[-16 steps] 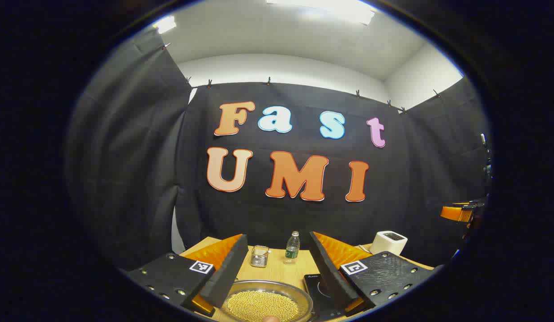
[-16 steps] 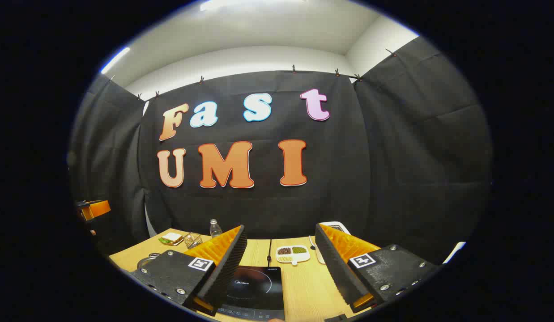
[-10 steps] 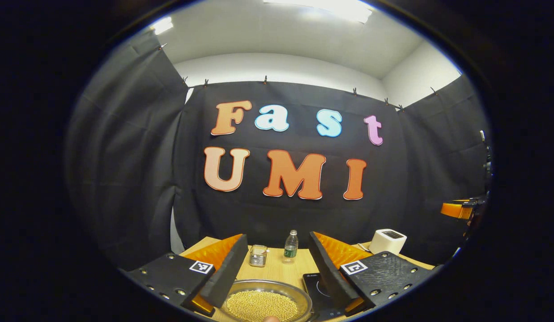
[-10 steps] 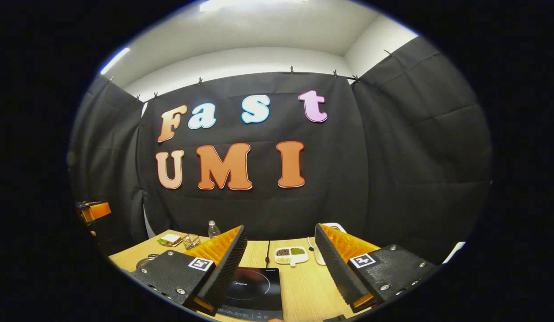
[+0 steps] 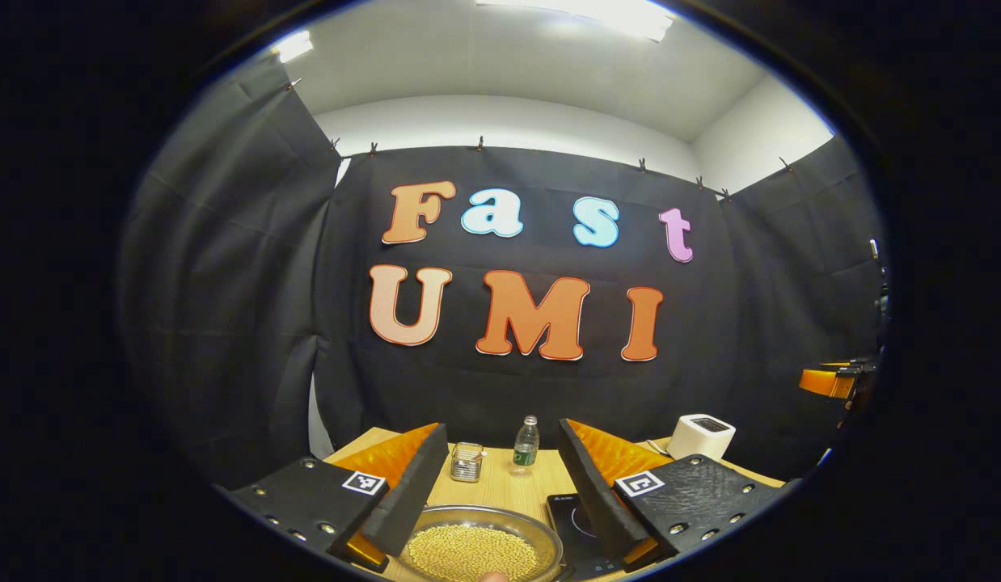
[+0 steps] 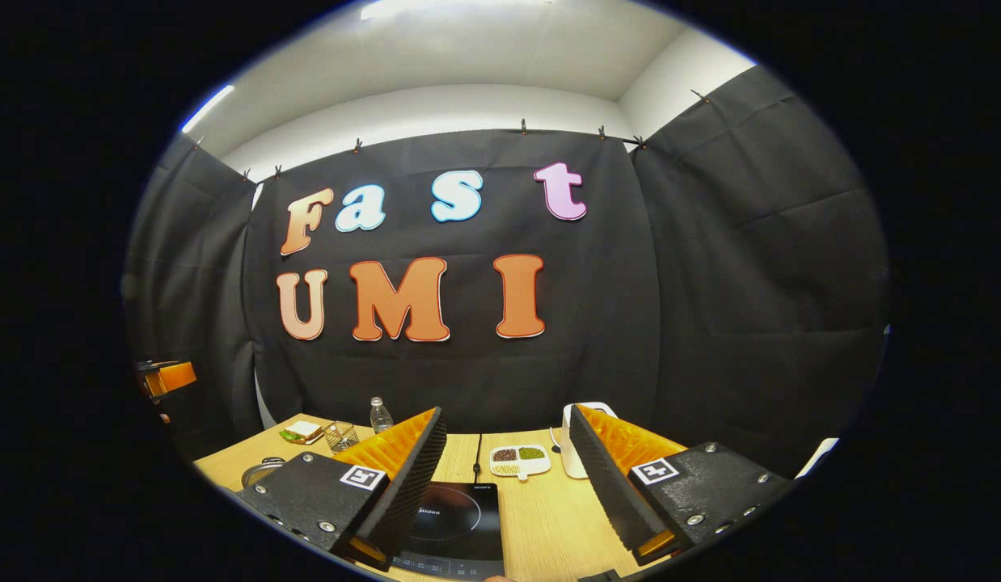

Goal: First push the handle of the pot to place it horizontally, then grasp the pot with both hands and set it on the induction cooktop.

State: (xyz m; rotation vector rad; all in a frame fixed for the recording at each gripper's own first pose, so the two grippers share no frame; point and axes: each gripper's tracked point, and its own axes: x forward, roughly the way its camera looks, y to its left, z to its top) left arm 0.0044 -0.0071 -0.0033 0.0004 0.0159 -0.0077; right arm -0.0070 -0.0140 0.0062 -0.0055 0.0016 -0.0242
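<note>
Left gripper view: pot point(image 5: 484, 550) full of beans sits at table's near edge, induction cooktop point(image 5: 577, 529) just beside it; bare wood behind runs to the far edge, where a small jar point(image 5: 466, 461), water bottle point(image 5: 526, 445) and toaster point(image 5: 701, 436) stand. Right gripper view: cooktop point(image 6: 456, 521) at near edge, bare table point(image 6: 549, 517) right of it; divided dish point(image 6: 519, 460) and sandwich point(image 6: 301, 432) toward far edge.

The induction cooktop point(image 6: 450, 521) has slid slightly leftward, seemingly, in the right gripper view.
</note>
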